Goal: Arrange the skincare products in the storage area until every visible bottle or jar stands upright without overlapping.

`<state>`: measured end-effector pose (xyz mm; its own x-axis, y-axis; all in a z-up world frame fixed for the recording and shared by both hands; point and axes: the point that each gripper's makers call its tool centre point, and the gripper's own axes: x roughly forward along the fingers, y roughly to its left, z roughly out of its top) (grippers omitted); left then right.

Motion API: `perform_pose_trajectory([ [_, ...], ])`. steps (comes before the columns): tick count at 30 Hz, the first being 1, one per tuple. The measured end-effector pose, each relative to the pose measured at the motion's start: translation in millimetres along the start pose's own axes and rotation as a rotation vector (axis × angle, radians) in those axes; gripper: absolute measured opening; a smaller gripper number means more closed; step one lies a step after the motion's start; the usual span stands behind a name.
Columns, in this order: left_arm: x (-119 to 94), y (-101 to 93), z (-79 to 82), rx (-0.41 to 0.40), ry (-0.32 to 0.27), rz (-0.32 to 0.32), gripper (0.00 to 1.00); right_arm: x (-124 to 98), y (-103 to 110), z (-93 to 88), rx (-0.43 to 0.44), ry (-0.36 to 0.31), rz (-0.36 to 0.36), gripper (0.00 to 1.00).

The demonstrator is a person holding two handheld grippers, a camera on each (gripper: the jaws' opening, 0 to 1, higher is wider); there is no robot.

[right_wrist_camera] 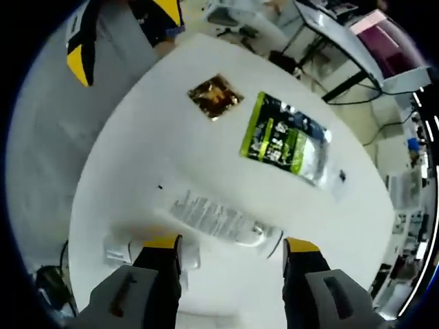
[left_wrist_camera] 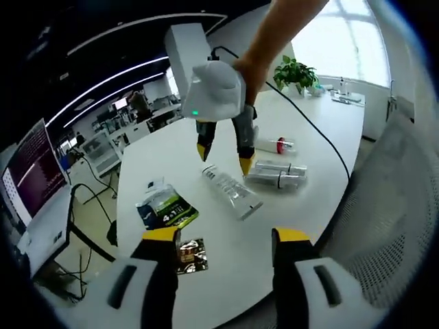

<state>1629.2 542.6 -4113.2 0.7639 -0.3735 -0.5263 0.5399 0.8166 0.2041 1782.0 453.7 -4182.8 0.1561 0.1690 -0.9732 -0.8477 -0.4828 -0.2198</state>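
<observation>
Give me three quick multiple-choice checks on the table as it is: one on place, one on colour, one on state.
1. Where does the small gold sachet lie?
A. Beside the green pouch
B. On top of the clear tube
C. On the chair

2. What colour are the tips of the right claw?
A. Red
B. Yellow
C. Blue

3. How is the clear tube placed?
A. Standing upright
B. Held in a claw
C. Lying flat on the table

Key: 1 A, the sachet sits next to the pouch on the table; 2 B, both tips are yellow; 3 C, the tube lies on its side below the open right claw.
</observation>
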Motion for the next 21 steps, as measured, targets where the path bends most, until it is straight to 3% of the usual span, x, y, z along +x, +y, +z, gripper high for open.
perform_pose_trajectory([
  [5,3,-8.4,-9.1,0.033,0.049,-0.031,0.52,10,-9,-6.5,-0.196,0.021,0.006,0.65],
  [11,2,-6.6,-11.2,0.033,0.058,-0.024,0.5,24,-5,-15.2,-0.381,0.081,0.063,0.64],
  [17,2,-6.5,-12.3,0.035,0.062,-0.023,0.47,33,-12,-12.3,-0.49,0.107,0.061,0.57],
  [21,1,-6.4,-12.1,0.009,0.061,-0.026,0.43,41,-6,-8.3,-0.574,0.119,0.129,0.56],
])
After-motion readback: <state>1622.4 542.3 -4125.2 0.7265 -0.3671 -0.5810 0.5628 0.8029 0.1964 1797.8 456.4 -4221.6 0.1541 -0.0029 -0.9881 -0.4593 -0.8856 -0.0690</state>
